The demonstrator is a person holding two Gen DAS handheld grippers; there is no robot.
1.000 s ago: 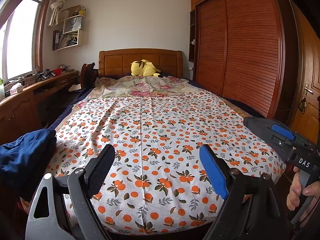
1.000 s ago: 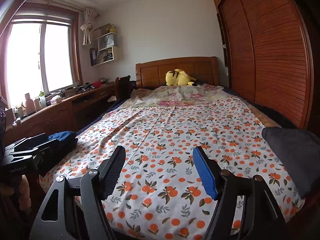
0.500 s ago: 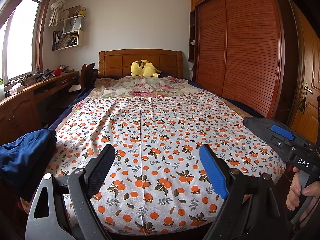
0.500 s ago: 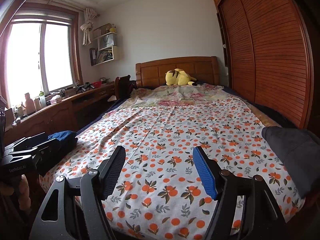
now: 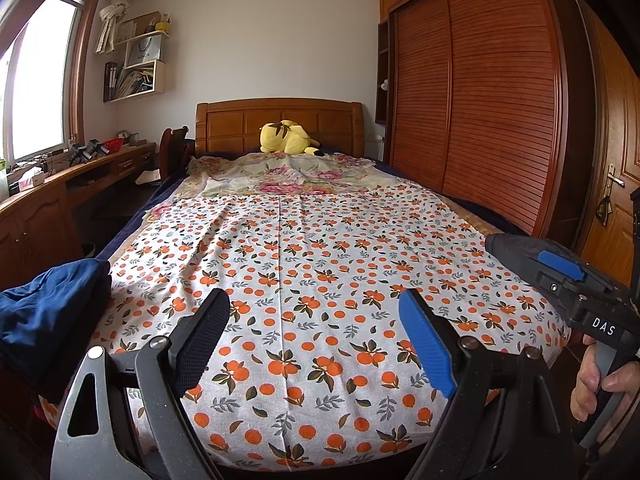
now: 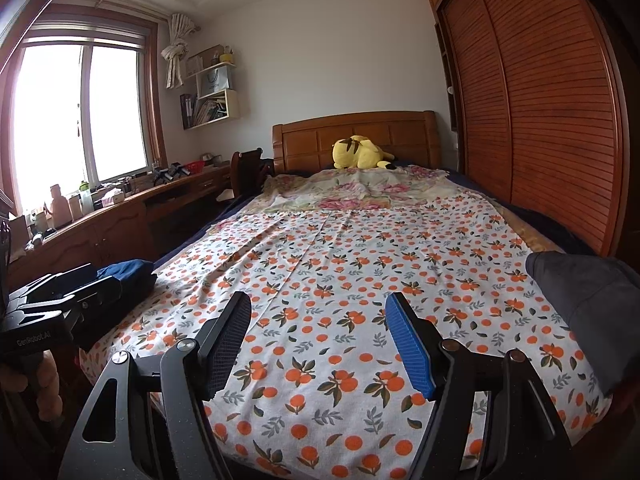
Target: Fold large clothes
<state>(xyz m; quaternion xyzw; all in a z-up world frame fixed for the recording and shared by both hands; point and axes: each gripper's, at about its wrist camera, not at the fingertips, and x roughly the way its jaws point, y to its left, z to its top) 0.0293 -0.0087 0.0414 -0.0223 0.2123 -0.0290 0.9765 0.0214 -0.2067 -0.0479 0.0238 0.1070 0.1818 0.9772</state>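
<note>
Holding both grippers level over the foot of the bed [image 5: 320, 432], we have nothing in either one: the left gripper [image 5: 316, 344] stands with its black and blue pads spread wide and only the orange-print sheet [image 5: 304, 248] showing between them, and the right gripper [image 6: 320, 344] is spread the same way, empty

The clothes sit at the two near corners. A dark blue garment [image 5: 44, 312] lies bunched at the left edge of the mattress, just beside the left gripper; in the right wrist view it shows as a blue heap [image 6: 128, 272] behind the left tool's body. A dark grey garment [image 6: 584, 308] lies at the right edge, near the right gripper – in the left wrist view it is mostly hidden behind the right tool, held by the person's right hand [image 5: 600, 384]. Whether either pile is already folded or merely dropped there, we cannot tell: both look rounded and soft, with no clear crisp edges, yet the fisheye shows only part of each

So the scene fits two stages – clothes waiting to be spread on the sheet, or clothes set aside once done. The middle of the sheet lies flat and bare of garments. Any coming pick would call for a pinch on a single layer of cloth at a hem or shoulder, not a grab into the heap
</note>
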